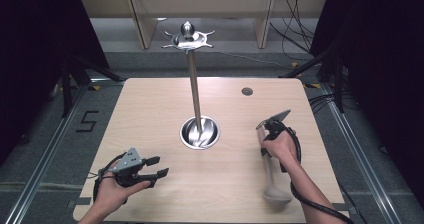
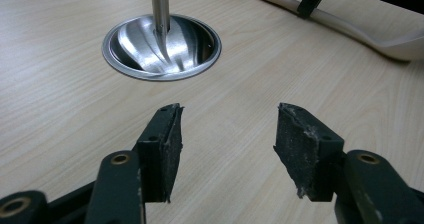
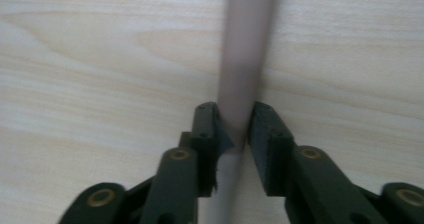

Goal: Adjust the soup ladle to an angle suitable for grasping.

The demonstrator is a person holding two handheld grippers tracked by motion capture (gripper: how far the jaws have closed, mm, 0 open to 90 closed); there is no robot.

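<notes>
My right gripper is clamped on the spoon handle, lower right of frame; long axis runs top-to-bottom, bowl nearest me. Left gripper jaws apart, empty, lower left. Metal stand centre, up-left of spoon; right hand nearer.

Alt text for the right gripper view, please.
The right tool is closed on the pale handle of a ladle, seen from close above a light wooden table. The handle runs up out of frame.
</notes>
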